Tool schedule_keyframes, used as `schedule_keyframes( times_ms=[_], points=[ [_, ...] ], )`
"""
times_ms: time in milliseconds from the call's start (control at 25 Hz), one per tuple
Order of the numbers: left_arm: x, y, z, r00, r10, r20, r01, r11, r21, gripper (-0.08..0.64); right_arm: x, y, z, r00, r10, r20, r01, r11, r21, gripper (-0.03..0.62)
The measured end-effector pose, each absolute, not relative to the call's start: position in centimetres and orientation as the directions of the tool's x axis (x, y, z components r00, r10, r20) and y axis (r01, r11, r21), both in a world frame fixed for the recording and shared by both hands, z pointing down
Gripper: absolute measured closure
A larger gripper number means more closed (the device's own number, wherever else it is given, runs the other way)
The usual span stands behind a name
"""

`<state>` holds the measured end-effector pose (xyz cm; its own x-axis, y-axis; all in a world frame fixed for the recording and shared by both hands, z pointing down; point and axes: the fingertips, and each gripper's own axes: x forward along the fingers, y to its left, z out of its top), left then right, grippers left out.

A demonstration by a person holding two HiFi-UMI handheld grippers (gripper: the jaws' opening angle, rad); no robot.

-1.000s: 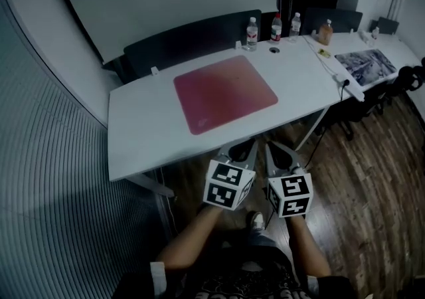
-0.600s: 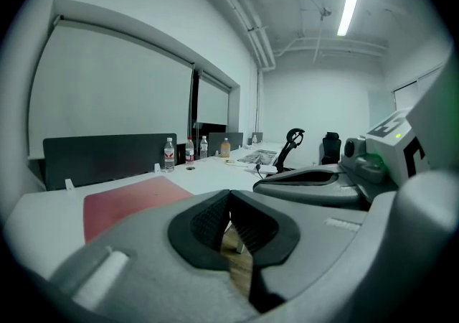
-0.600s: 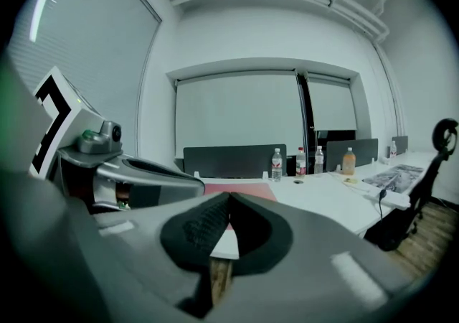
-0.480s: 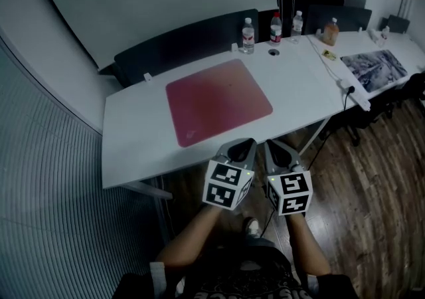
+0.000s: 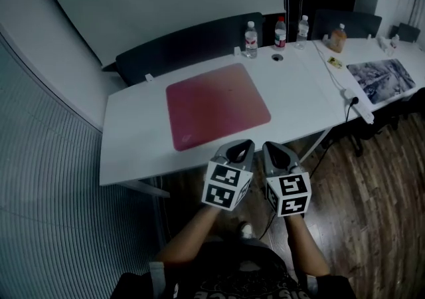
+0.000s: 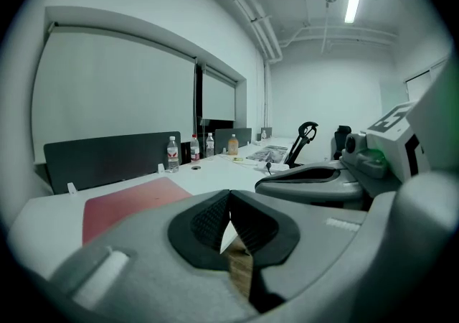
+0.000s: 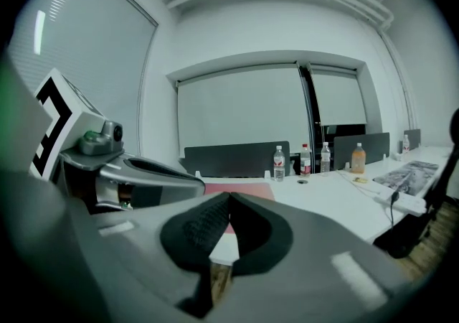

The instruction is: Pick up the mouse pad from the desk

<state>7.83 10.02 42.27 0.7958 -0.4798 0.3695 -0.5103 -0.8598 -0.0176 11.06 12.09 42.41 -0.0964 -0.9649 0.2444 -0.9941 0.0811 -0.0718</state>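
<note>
A large red mouse pad (image 5: 217,103) lies flat in the middle of the white desk (image 5: 133,138); the left gripper view shows the mouse pad (image 6: 125,205) low at left, and the right gripper view shows the mouse pad (image 7: 240,189) just past the jaws. My left gripper (image 5: 244,145) and right gripper (image 5: 268,147) hang side by side at the desk's near edge, short of the pad. Both are shut with nothing between their pads, as seen up close on the left gripper (image 6: 229,196) and the right gripper (image 7: 229,199).
Three water bottles (image 5: 251,40) and an orange drink bottle (image 5: 338,39) stand along the desk's back edge, in front of dark divider panels (image 5: 192,45). A power strip (image 5: 357,105) and a printed mat (image 5: 388,78) lie at the right. Wood floor (image 5: 372,204) lies below.
The desk and pad sit slightly further left and closer to the grippers in the head view than a second ago. Both grippers stay shut and side by side.
</note>
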Motion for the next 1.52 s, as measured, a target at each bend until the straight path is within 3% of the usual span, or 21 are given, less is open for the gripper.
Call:
schedule_keyframes(
  times_ms=[760, 1520],
  points=[
    [4.5, 3.8, 42.3, 0.718, -0.590, 0.369, -0.624, -0.781, -0.033, 0.554, 8.6, 5.8, 42.1, -0.231, -0.949, 0.214, -0.973, 0.226, -0.049, 0.591],
    [-0.4, -10.6, 44.9, 0.662, -0.635, 0.399, -0.704, -0.710, 0.038, 0.554, 4.7, -8.8, 44.5, -0.310, -0.903, 0.296, -0.949, 0.313, -0.039, 0.591]
  ],
)
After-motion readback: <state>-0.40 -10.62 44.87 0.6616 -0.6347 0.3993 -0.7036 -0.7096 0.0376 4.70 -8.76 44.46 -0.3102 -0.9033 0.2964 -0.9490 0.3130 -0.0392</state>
